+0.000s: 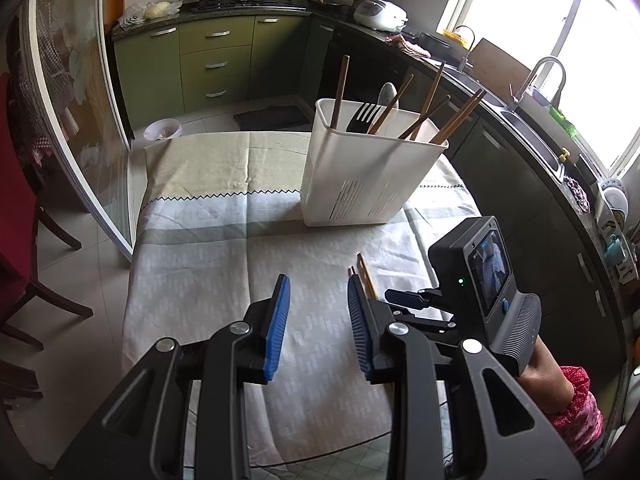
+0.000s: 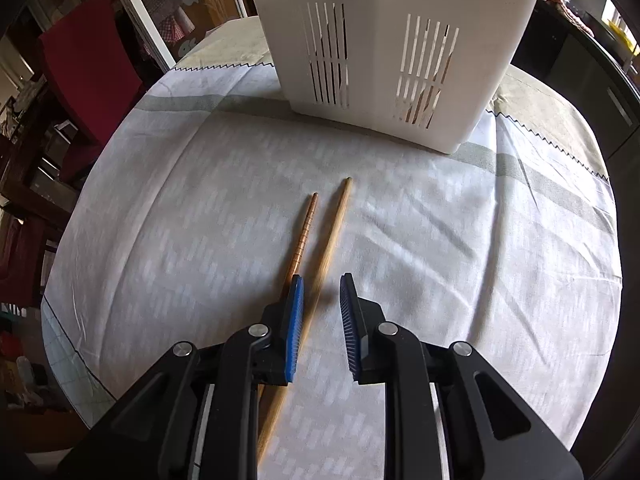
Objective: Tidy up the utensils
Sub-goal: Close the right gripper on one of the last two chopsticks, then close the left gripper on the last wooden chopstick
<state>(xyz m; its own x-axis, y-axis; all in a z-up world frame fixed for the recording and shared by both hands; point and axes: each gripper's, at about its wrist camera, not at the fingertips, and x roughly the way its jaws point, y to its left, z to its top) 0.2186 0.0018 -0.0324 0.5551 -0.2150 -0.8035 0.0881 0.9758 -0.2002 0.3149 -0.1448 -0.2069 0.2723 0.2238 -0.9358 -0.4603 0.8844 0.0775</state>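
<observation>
Utensils (image 1: 384,116): mostly sorted already, standing upright or leaning in the white bin (image 1: 360,184) well ahead of both sets of fingers. Inside: several wooden sticks, a black fork (image 1: 362,118), a grey spoon tip (image 1: 388,94). By that count, most of the job looks done.

Cloth (image 2: 440,240) under everything, bare except for two leftovers. Left on it: a pale chopstick (image 2: 328,248) and a darker ribbed chopstick (image 2: 302,236), side by side, near the bin yet apart from it.

Right gripper (image 2: 320,320): pointed steeply down over the pair, fingers apart with a modest gap. Pale chopstick running between the blue pads (image 2: 295,328), close to the left one; no pad pressing it. Ribbed chopstick just outside the left pad, passing behind it. Likely next: narrow on the pale stick, lift, drop into the bin; then the same for the ribbed one.

Left gripper (image 1: 316,320): fingers apart, nothing between them, only cloth beneath. Chopstick tips visible just beyond its right finger.
</observation>
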